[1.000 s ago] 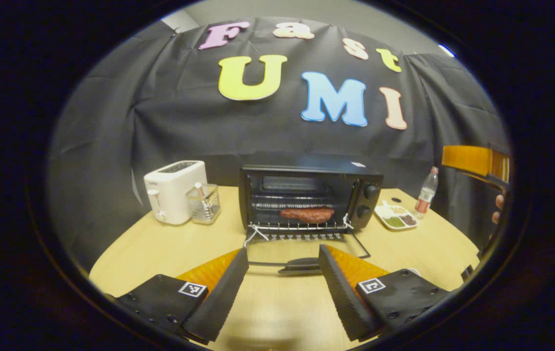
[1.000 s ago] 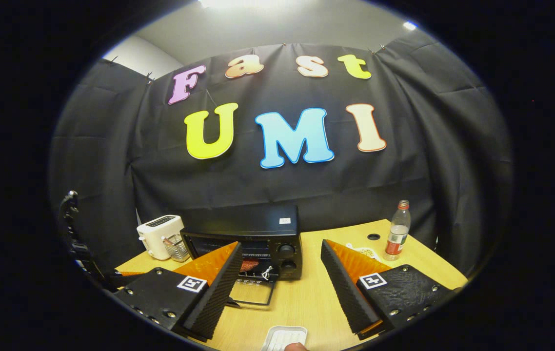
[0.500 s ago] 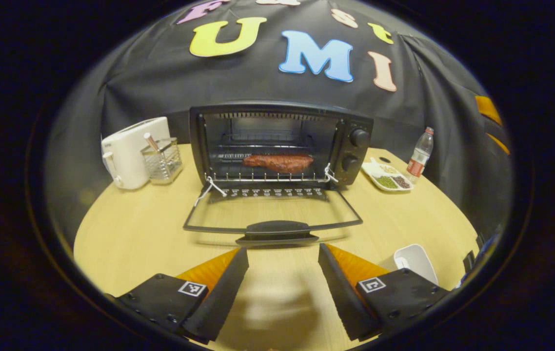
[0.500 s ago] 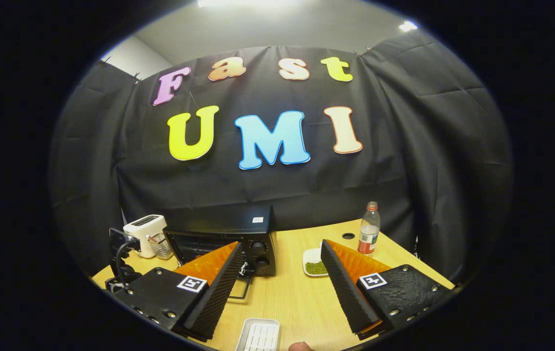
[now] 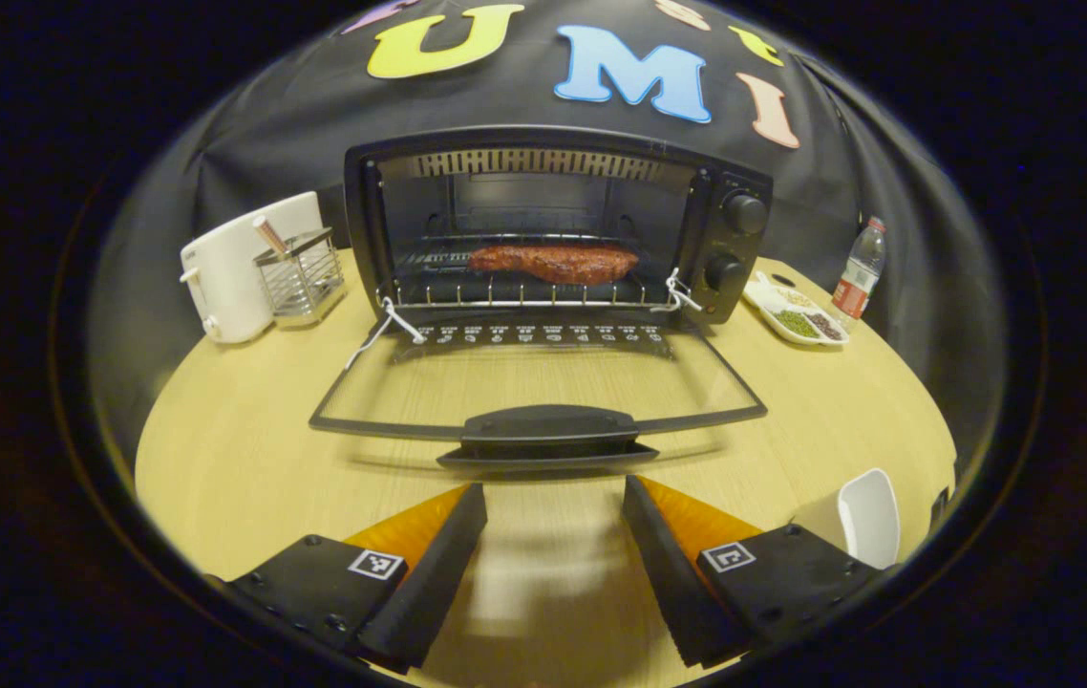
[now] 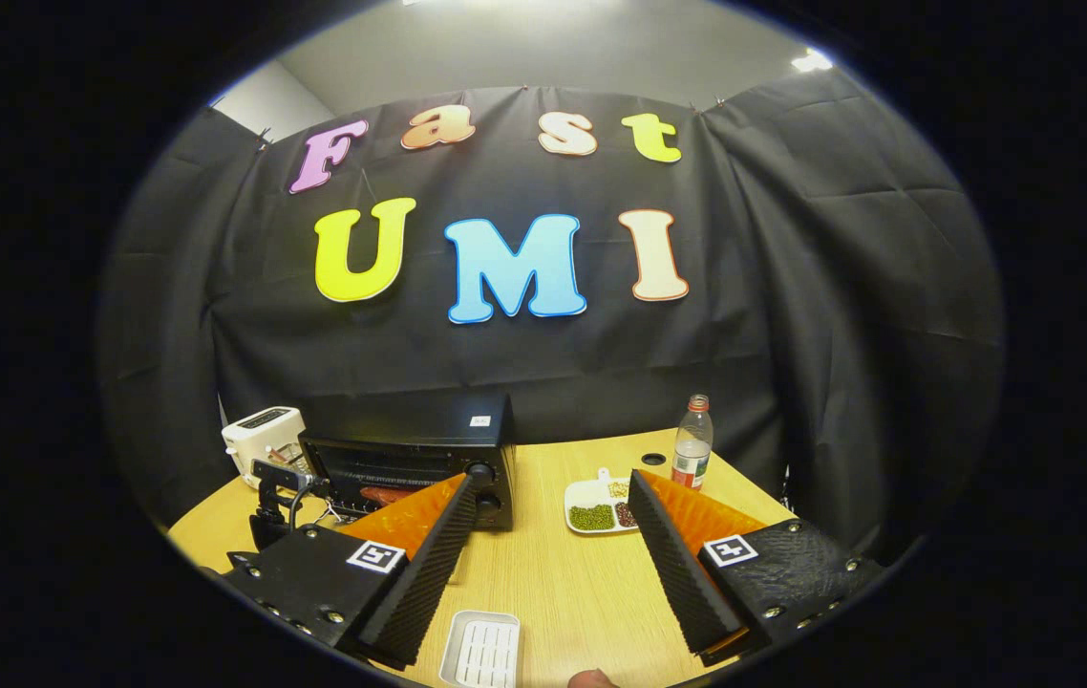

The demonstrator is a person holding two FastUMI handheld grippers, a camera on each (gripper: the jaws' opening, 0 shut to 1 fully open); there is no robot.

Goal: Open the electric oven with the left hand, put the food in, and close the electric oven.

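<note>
Glass oven door [image 5: 543,387] before left claw [image 5: 553,564]

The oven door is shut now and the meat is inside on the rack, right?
Not quite. The left gripper view shows the oven door folded down flat and open, with its handle toward the gripper. The meat is indeed inside on the rack.

Over the last second the left gripper [image 5: 553,564] has closed in on the oven [image 5: 558,225], whose lowered door [image 5: 539,401] and handle [image 5: 548,435] now lie just ahead of its fingers. The right gripper [image 6: 548,573] has swung rightward, so the oven sits further left in its view and the dish of beans [image 6: 599,505] has emerged between its fingers.
</note>
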